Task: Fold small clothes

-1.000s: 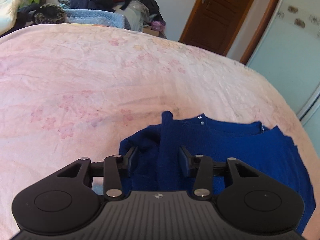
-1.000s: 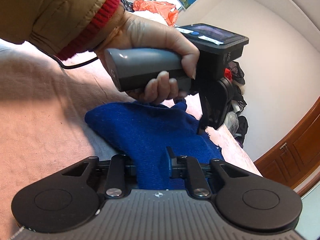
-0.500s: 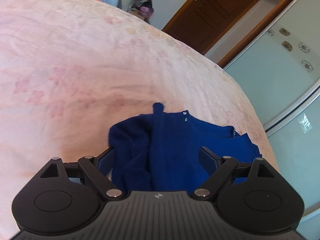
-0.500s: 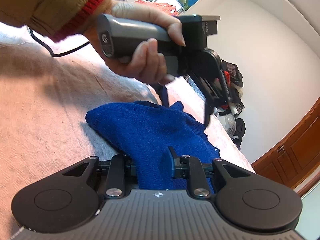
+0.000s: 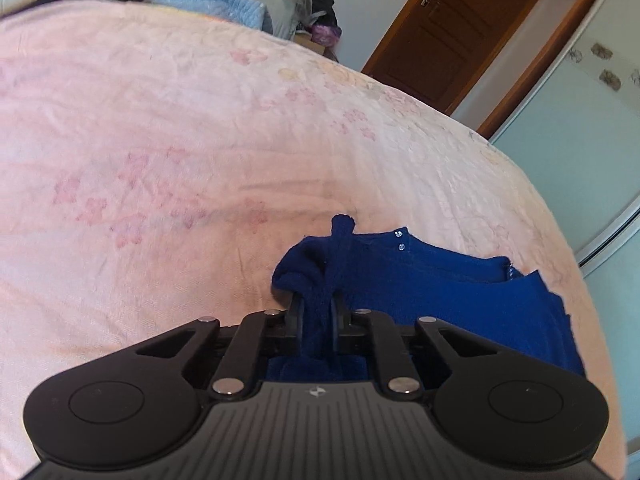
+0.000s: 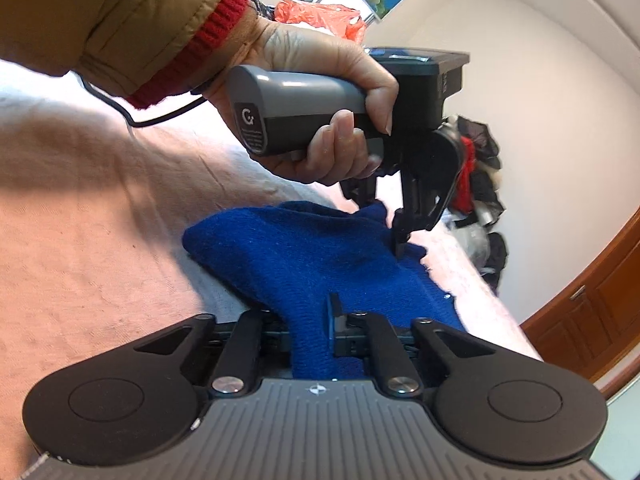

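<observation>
A small dark blue knitted sweater point(image 5: 432, 284) lies on the pink bed. My left gripper point(image 5: 317, 312) is shut on a bunched fold of the blue sweater at its left end, with a strip of cloth sticking up between the fingers. My right gripper point(image 6: 310, 330) is shut on another part of the blue sweater point(image 6: 304, 256) near its edge. In the right wrist view the left gripper point(image 6: 400, 240), held by a hand in a tan sleeve, presses down into the far side of the sweater.
The pink floral bedspread point(image 5: 200, 140) stretches far and left of the sweater. Piled clothes point(image 5: 216, 4) lie past the bed's far edge. A brown door point(image 5: 440, 36) and a pale wardrobe point(image 5: 580, 128) stand to the right.
My left gripper opened wide half a second ago and has now shut tight on a fold of the sweater. My right gripper has kept its hold.
</observation>
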`<state>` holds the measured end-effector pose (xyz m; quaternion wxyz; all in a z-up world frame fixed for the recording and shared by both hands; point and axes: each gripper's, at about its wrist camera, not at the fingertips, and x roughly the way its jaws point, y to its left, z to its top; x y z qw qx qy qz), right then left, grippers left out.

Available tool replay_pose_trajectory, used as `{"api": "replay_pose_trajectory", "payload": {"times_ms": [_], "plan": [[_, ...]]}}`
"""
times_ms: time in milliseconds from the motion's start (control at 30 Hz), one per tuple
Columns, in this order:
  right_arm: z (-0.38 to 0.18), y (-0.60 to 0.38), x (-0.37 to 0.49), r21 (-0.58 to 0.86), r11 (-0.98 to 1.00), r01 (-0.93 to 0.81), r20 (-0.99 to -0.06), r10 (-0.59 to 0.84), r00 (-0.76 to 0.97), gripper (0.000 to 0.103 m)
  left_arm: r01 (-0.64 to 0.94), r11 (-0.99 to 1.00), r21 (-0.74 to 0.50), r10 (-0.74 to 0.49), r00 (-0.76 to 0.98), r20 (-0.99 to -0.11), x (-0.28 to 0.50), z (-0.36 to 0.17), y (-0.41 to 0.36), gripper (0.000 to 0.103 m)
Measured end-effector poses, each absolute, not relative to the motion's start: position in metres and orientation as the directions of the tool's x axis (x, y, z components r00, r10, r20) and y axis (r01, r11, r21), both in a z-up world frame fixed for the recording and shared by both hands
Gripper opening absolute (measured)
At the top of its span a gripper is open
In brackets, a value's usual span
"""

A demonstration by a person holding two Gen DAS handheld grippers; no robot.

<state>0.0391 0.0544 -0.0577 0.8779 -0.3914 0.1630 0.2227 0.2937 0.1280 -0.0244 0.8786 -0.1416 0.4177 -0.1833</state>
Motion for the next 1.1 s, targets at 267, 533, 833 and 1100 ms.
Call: {"api": "replay_pose_trajectory", "payload": {"times_ms": [267, 533, 833, 1100], "plan": [[-0.034, 0.028, 0.036, -0.531, 0.672, -0.516, -0.423, 0.317, 0.849, 0.006, 0.195, 0.929, -0.313, -0.363, 0.64, -0.677, 0.277, 0.009, 0.106, 0.011], [-0.009, -0.015, 0.038, -0.32, 0.78, -0.537, -0.437, 0.381, 0.815, 0.006, 0.153, 0.976, -0.154, -0.217, 0.68, -0.701, 0.265, 0.026, 0.074, 0.011], [0.003, -0.077, 0.045, -0.008, 0.861, -0.508, -0.432, 0.456, 0.779, 0.006, 0.165, 0.985, -0.049, -0.154, 0.72, -0.677, 0.251, 0.042, 0.036, 0.011], [0.0, -0.111, 0.043, 0.084, 0.878, -0.471, -0.411, 0.461, 0.787, 0.006, 0.163, 0.987, 0.004, -0.122, 0.751, -0.649, 0.241, 0.055, 0.009, 0.011]]}}
